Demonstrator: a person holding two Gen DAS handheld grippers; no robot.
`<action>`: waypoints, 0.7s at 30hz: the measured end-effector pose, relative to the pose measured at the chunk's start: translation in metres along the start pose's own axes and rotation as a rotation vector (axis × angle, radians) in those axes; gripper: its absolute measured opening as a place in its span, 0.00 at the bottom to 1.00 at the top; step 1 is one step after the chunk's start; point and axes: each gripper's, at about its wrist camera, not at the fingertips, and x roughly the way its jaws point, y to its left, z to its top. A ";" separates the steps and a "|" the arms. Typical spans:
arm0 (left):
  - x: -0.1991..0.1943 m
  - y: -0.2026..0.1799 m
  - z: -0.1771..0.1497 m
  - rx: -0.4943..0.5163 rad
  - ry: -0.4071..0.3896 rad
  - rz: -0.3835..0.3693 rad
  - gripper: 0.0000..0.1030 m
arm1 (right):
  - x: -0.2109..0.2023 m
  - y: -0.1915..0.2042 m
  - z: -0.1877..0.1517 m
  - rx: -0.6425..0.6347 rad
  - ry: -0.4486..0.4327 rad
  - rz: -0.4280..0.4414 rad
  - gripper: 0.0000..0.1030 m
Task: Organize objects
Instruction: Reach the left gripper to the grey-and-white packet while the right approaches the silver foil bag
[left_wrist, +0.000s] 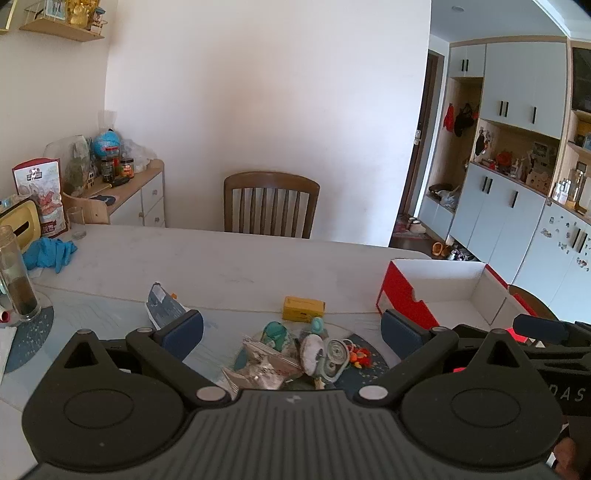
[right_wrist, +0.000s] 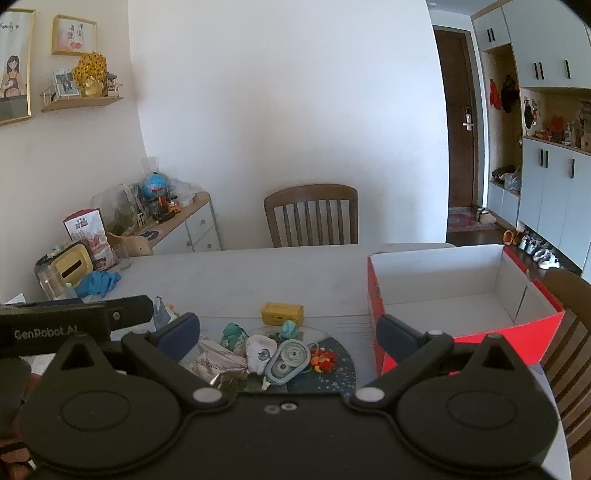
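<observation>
A pile of small objects lies on the white table (left_wrist: 229, 258) near its front edge: a yellow box (left_wrist: 303, 308), a teal toy (left_wrist: 275, 332), a white sock-like piece (left_wrist: 312, 354), a grey-green correction tape (left_wrist: 334, 360), orange bits (left_wrist: 360, 356) and foil packets (left_wrist: 264, 369). My left gripper (left_wrist: 291, 334) hovers over the pile, open and empty. In the right wrist view the same pile shows, with the yellow box (right_wrist: 282, 313) and correction tape (right_wrist: 290, 358). My right gripper (right_wrist: 288, 334) is open and empty above it. A red box with a white inside (right_wrist: 461, 280) stands at the right.
A wooden chair (left_wrist: 271, 203) stands behind the table. At the far left lie blue gloves (left_wrist: 50, 251), a glass jar (left_wrist: 14, 273), a tumbler (left_wrist: 77, 221) and a yellow tissue box (left_wrist: 20, 221). A dark packet (left_wrist: 162, 308) lies left of the pile. A second chair (right_wrist: 569, 332) stands at the right.
</observation>
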 end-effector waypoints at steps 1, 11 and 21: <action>0.002 0.003 0.001 0.001 0.000 0.001 1.00 | 0.003 0.002 0.000 -0.002 0.003 0.000 0.99; 0.028 0.034 0.004 0.010 0.036 0.015 1.00 | 0.032 0.026 -0.002 -0.028 0.047 -0.022 0.99; 0.073 0.087 0.003 0.001 0.106 0.058 1.00 | 0.066 0.047 -0.015 -0.072 0.135 -0.046 0.97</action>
